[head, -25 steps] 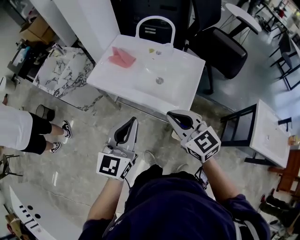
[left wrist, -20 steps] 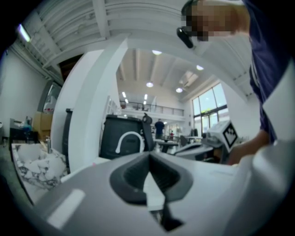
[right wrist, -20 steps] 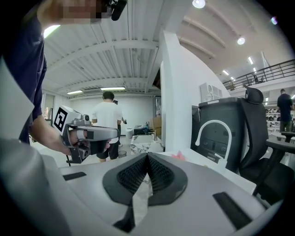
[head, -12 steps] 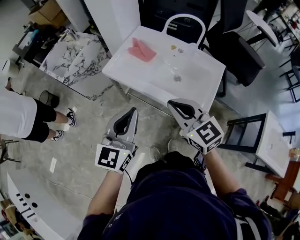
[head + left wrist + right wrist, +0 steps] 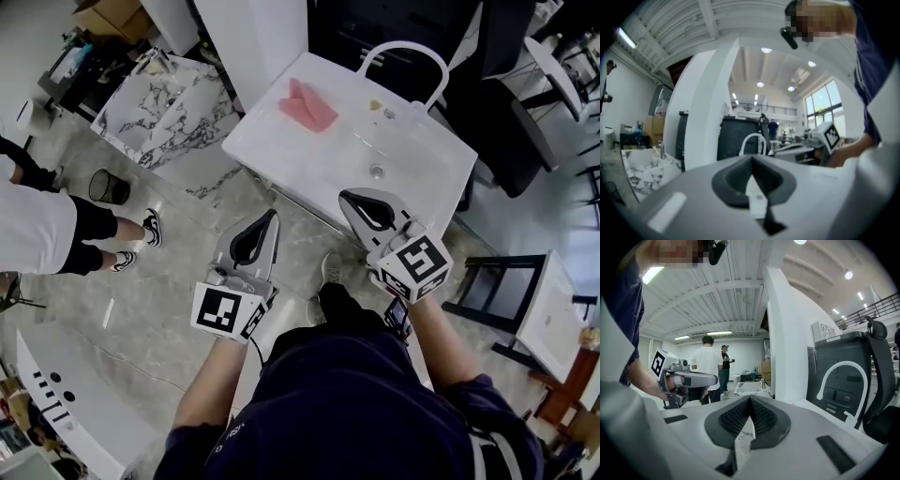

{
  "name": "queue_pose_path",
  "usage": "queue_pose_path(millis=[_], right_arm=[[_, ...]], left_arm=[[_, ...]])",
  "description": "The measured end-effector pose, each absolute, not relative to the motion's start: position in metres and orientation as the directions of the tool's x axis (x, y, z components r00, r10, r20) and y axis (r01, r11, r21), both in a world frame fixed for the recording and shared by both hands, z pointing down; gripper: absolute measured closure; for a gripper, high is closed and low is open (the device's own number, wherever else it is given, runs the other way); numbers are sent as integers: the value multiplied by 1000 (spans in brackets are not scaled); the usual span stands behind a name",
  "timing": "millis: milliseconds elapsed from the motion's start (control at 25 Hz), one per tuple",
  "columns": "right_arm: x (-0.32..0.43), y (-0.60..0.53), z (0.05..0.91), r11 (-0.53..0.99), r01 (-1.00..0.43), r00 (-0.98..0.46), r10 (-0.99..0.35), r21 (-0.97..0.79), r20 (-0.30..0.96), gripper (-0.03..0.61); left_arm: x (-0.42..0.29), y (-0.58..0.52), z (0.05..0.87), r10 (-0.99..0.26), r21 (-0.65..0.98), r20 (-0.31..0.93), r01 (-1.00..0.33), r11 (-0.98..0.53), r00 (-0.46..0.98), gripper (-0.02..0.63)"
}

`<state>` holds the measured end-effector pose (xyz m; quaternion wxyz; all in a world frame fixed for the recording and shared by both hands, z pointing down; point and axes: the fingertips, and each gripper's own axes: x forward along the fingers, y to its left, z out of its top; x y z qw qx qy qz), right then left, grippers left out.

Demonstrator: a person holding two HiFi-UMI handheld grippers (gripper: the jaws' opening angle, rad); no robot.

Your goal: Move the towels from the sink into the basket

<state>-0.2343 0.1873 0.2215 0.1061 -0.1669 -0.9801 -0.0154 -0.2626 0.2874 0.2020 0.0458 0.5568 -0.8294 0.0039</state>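
Bystander at left edge cut off above waist, yellowish bit on sink too small to tell, white slab cropped at right edge

Head view down, 2 gripper views toward sink

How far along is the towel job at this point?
Done: nothing visible. The pink towel lies on the sink, beside the basin. In hand: nothing; left tool and right tool are shut, empty, short of the sink. Left: grasp the towel, carry it to the basket, which no view shows.
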Motion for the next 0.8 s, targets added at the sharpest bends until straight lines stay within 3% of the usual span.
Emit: queue_pose_path(millis=[800], right_arm=[[-332,91,266,941,326,-911,339,-90,234,571]], left_arm=[[-374,152,227,-923,38,148,-931,363,-354,611]])
